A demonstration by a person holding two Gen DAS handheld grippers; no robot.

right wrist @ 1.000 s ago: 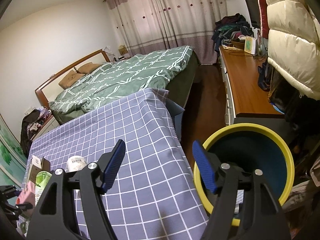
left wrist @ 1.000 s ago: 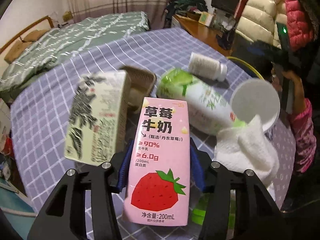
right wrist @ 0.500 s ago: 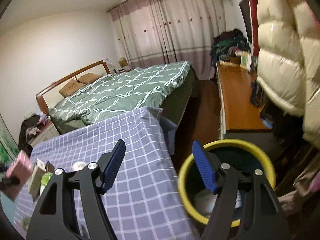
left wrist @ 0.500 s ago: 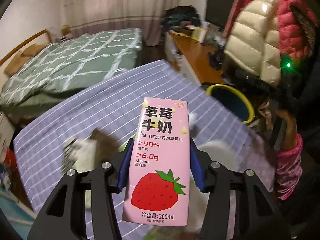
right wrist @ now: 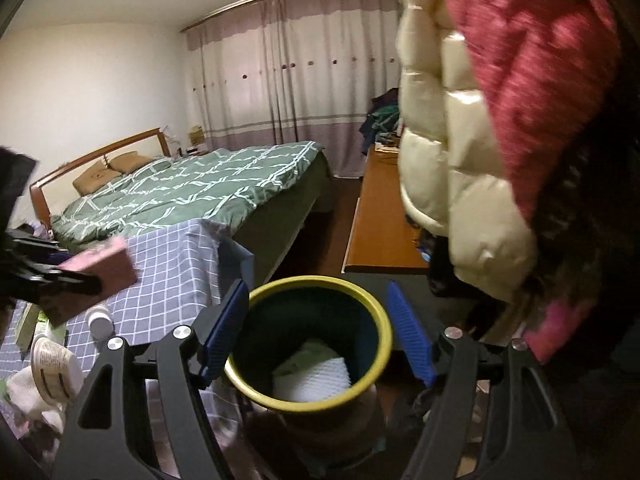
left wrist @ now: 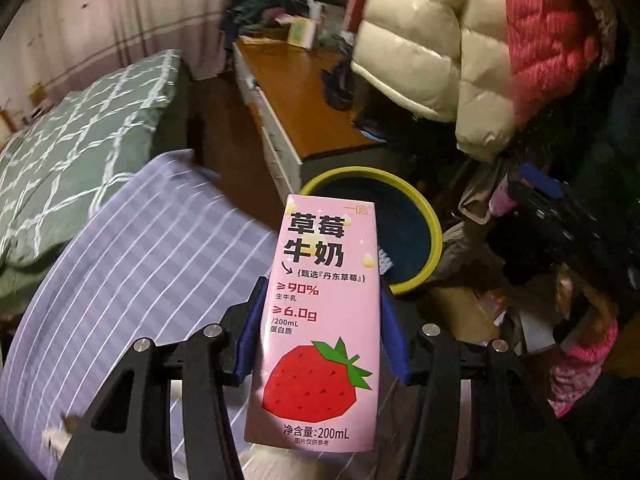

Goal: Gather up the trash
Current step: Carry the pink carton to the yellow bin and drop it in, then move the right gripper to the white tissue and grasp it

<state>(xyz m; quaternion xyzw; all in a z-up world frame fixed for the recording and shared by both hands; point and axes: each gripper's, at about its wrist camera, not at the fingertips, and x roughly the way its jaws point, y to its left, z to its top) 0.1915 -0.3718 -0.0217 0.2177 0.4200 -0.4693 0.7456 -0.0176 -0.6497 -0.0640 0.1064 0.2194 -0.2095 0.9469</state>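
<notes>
the left gripper (left wrist: 322, 336) is clenched on a pink carton (left wrist: 320, 320), its blue pads pressing the carton's two narrow sides about halfway up. the carton stands upright between the fingers, its strawberry face toward the camera and its top reaching well beyond the fingertips. just beyond the carton's top and a little to its right is the bin (left wrist: 434, 236), yellow-rimmed and dark inside, standing on the floor. to the left of the gripper and under it spreads the checked cloth (left wrist: 140, 272) of the table, blurred. farther off on the left is the bed (left wrist: 72, 144); straight ahead past the bin is a wooden desk (left wrist: 304, 96), and to the upper right hang puffy coats (left wrist: 460, 52).

the right gripper (right wrist: 316, 332) is released, its jaws wide apart with nothing between the pads. the bin (right wrist: 376, 312) shows in the gap between the fingers, lower down and just ahead of them, with white paper (right wrist: 316, 378) lying in its bottom. far to the left of this gripper, the carton (right wrist: 104, 276) shows in the other gripper's grip, held above the cloth (right wrist: 172, 264). below it, at the left edge, more trash lies on the table: a small white bottle (right wrist: 100, 318), a paper cup (right wrist: 54, 368) on its side and a crumpled tissue (right wrist: 24, 396). coats (right wrist: 500, 120) fill the upper right.
</notes>
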